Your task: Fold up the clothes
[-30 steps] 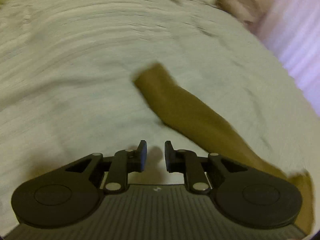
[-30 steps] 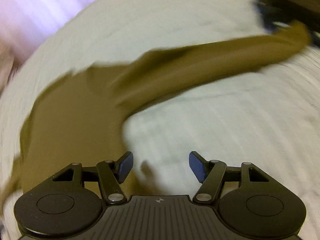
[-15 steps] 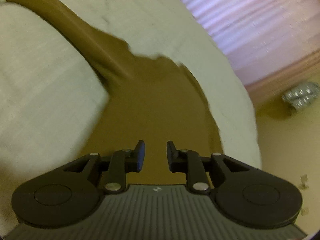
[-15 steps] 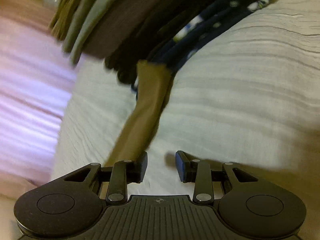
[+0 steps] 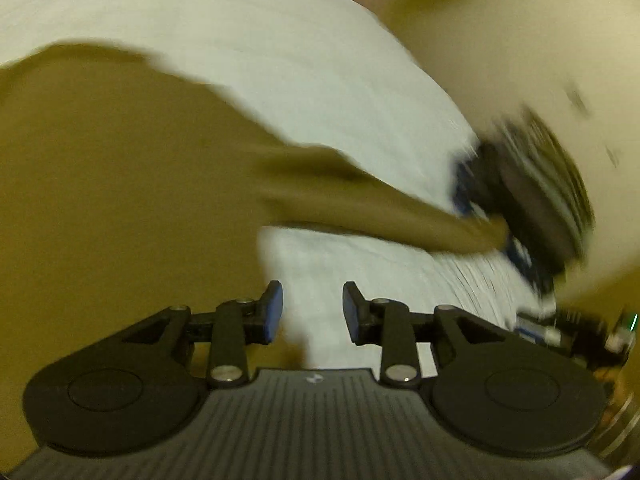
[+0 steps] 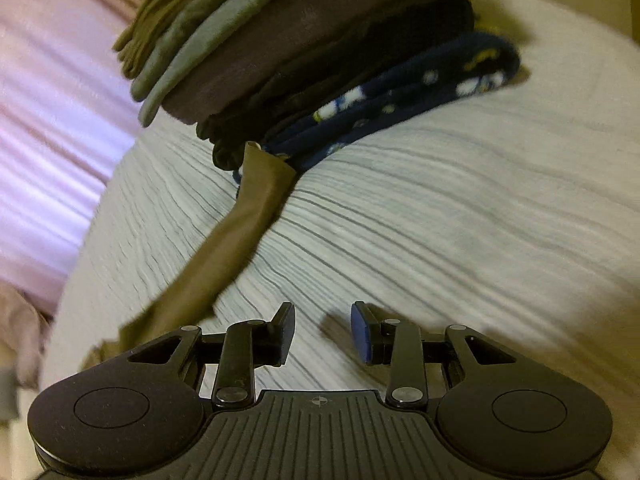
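The left tongs (image 5: 312, 308) have swung round and now see the stack (image 6: 320, 52); they are opening, empty. The right tongs (image 6: 323, 330) are apart, empty. The shirt (image 5: 120, 184) lies on the bed (image 6: 440, 220), its sleeve (image 6: 248, 216) reaching toward 12 o'clock, touching the stack, probably spread flat for folding.

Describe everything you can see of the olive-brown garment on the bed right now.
The olive-brown garment is plain, thin, soft-looking cloth, spread mostly flat on the ribbed white bedcover. One long sleeve stretches out, its cuff end touching the bottom of the stack of folded clothes. The left view is blurred, so seams are unclear. Neither gripper holds it.
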`<state>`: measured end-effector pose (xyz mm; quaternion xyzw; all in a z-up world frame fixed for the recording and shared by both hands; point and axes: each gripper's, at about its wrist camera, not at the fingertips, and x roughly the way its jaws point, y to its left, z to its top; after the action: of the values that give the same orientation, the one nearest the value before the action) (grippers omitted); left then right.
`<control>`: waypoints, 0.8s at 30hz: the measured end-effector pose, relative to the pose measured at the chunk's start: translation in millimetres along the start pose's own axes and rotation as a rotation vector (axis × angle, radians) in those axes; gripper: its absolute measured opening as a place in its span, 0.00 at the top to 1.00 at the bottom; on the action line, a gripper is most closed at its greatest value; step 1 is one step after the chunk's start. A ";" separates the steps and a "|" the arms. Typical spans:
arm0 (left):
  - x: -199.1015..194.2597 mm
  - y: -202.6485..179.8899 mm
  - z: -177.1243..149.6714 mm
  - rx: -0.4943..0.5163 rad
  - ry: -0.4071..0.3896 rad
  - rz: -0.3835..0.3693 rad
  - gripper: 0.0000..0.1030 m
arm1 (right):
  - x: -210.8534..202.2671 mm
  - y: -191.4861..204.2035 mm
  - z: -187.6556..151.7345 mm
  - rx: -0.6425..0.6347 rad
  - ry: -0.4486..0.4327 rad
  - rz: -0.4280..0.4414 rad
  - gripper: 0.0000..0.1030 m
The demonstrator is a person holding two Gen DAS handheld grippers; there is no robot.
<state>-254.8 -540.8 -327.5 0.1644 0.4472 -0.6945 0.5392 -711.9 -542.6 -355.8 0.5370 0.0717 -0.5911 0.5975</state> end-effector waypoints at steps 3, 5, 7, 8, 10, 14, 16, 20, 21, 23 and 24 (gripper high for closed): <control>59.7 -49.9 16.9 0.231 0.051 -0.070 0.69 | -14.4 -8.7 -1.2 -0.005 -0.019 -0.031 0.66; 101.5 -85.9 25.9 0.404 0.074 -0.112 0.67 | -24.9 -18.9 -1.6 0.022 -0.035 -0.053 0.66; 136.8 -117.9 27.2 0.587 0.080 -0.131 0.64 | -35.1 -33.5 -4.1 0.085 -0.046 -0.072 0.66; 154.1 -130.6 25.6 0.684 0.075 -0.122 0.63 | -39.4 -39.9 -5.6 0.113 -0.050 -0.082 0.66; 180.9 -149.0 16.5 0.879 0.053 -0.078 0.63 | -47.2 -50.8 -8.9 0.166 -0.062 -0.100 0.66; 211.6 -156.9 9.3 1.077 0.066 -0.070 0.97 | -56.5 -62.9 -12.9 0.240 -0.085 -0.120 0.66; 215.2 -137.7 33.4 0.876 0.100 -0.166 0.98 | -56.1 -62.1 -11.8 0.254 -0.093 -0.121 0.66; 219.7 -25.2 86.4 -0.097 0.181 -0.361 0.98 | -47.1 -49.8 -4.5 0.243 -0.106 -0.106 0.66; 221.8 5.1 84.1 -0.310 0.185 -0.372 0.98 | -44.6 -46.5 -2.6 0.240 -0.109 -0.101 0.66; 223.0 41.0 78.0 -0.534 0.183 -0.367 0.98 | -25.2 -29.0 3.4 0.205 -0.099 -0.042 0.66; 223.0 42.3 77.0 -0.519 0.194 -0.356 0.97 | -13.2 -18.4 6.2 0.183 -0.092 -0.015 0.66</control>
<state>-278.7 -737.3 -462.6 0.0063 0.6803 -0.6217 0.3882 -733.6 -533.7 -353.9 0.5612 -0.0059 -0.6236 0.5442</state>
